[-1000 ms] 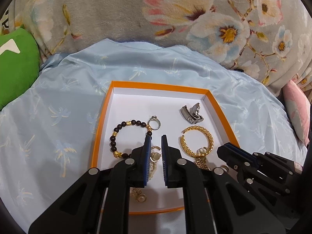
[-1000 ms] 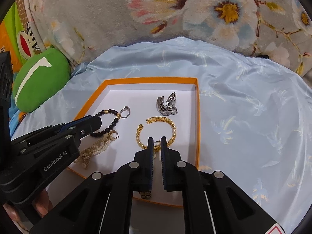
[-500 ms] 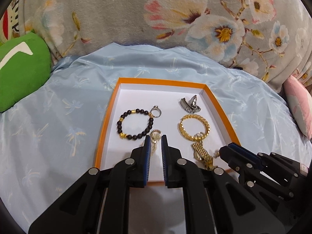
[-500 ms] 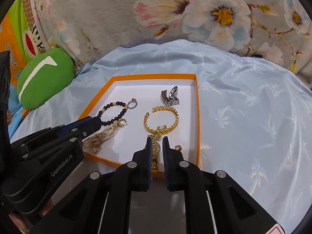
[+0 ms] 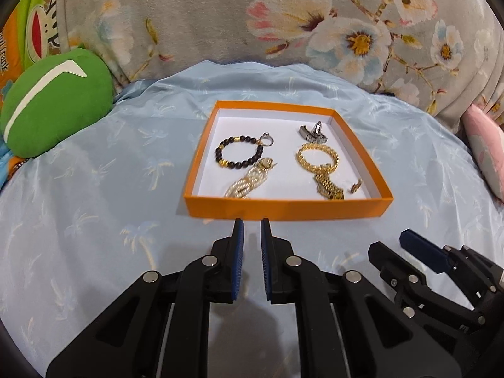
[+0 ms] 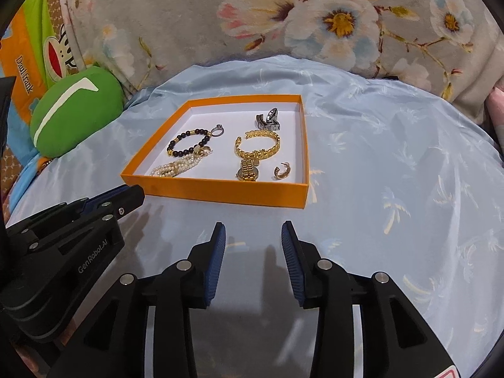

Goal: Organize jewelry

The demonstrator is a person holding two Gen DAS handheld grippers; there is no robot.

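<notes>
Jewelry lies in my orange box (image 6: 226, 193) on the blue cloth (image 6: 393, 163). My right gripper (image 6: 253, 231) has just been opening, nothing between. My left gripper (image 5: 249, 226) is pinched closed, empty. Reaching in could snag the pearl strand (image 6: 174, 167) or gold watch (image 6: 248, 170).

Both wrist cameras look forward and down over blue cloth (image 5: 94, 189), near the orange tray (image 5: 283, 209). The left view faces it squarely; the right sits, seemingly, a touch rightward. Both share the tray and floral cushion (image 6: 189, 15).
</notes>
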